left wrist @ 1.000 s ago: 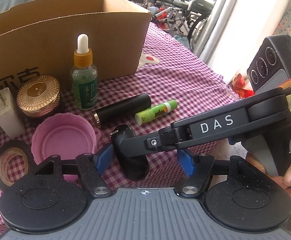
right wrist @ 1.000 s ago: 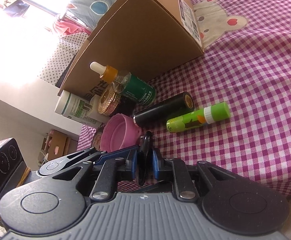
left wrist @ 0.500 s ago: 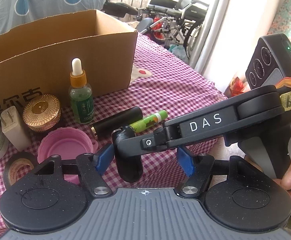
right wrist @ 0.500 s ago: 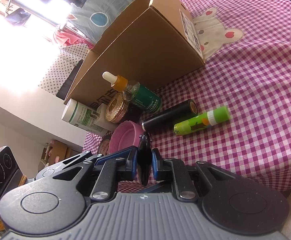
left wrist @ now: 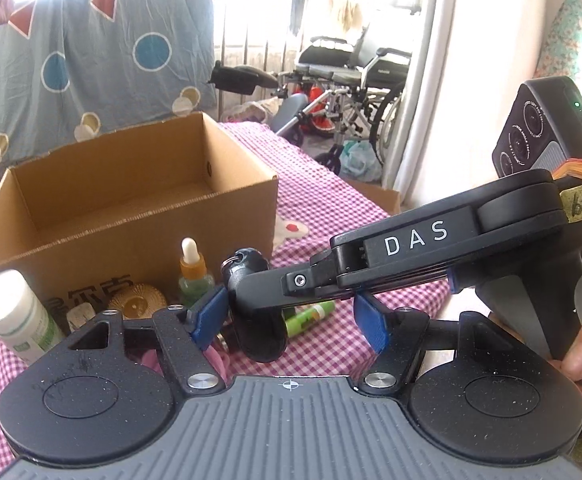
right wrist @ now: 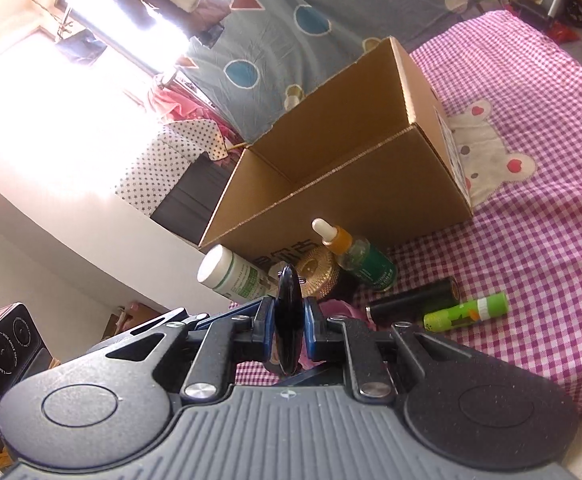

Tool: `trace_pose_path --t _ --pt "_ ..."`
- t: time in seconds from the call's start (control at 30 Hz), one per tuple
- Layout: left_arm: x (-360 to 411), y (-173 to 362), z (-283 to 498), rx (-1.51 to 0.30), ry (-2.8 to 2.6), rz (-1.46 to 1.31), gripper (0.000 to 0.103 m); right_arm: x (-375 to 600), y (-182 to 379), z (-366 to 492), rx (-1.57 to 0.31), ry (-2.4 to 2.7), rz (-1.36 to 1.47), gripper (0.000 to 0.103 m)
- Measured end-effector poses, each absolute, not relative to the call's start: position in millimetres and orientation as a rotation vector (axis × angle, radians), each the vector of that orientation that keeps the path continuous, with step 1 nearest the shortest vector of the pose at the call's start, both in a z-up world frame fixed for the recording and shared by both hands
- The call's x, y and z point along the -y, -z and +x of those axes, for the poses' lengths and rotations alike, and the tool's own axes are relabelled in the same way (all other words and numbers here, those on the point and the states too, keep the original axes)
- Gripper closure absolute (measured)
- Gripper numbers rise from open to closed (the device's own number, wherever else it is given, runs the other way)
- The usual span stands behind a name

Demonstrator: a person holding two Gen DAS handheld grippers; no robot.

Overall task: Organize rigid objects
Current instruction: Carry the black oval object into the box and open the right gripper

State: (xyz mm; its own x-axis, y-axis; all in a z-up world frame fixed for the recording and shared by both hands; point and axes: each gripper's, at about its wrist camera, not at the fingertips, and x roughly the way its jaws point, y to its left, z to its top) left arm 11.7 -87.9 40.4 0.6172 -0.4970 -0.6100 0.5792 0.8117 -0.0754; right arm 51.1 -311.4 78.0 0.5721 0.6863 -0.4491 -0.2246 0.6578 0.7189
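My right gripper (right wrist: 288,330) is shut on a flat black oval key fob (right wrist: 288,320) and holds it in the air above the tablecloth. The fob (left wrist: 251,304) also shows in the left wrist view, pinched by the right gripper's fingers (left wrist: 275,296). My left gripper (left wrist: 291,320) is open and empty, its blue pads either side of the fob without touching it. An open, empty cardboard box (left wrist: 131,216) (right wrist: 371,184) stands behind the objects.
In front of the box stand a dropper bottle (right wrist: 355,256), a gold-lidded jar (right wrist: 317,270) and a white bottle (right wrist: 231,276). A black tube (right wrist: 415,300), a green stick (right wrist: 467,312) and a pink lid (right wrist: 339,308) lie on the checked cloth (right wrist: 531,240).
The right gripper has lifted the black fob off the cloth. Both grippers have risen and tilted up, so the box's inside now shows.
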Motion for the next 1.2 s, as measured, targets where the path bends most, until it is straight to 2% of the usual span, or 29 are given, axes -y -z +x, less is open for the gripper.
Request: trace_pose_path --t 0.2,0.37,0.67,0.93,1.2 --pt "69.8 -82.5 45.3 -0.589 0.525 0.168 0.034 281.9 -128.6 96.5 -0.729 -0.67 0.594 0.086" --pt "53.0 -94.9 106.6 -0.636 0.434 0.19 0.034 241.5 -142.5 186.6 -0.856 -0.757 0.604 0.086" --pt "13.9 -69.2 220.6 -0.794 0.262 0.18 0.034 180.4 -83.5 335.1 -1.156 -0.677 0.706 0.086" --pt "-17.5 -70.7 228.5 -0.817 0.206 0.079 0.033 147.2 -38.8 394.9 -1.236 -0.565 0.732 0.085" --pt "-26.3 -78.9 225.6 -0.81 0.209 0.03 0.033 138.3 -32.3 399.7 -1.254 -0.522 0.735 0.085"
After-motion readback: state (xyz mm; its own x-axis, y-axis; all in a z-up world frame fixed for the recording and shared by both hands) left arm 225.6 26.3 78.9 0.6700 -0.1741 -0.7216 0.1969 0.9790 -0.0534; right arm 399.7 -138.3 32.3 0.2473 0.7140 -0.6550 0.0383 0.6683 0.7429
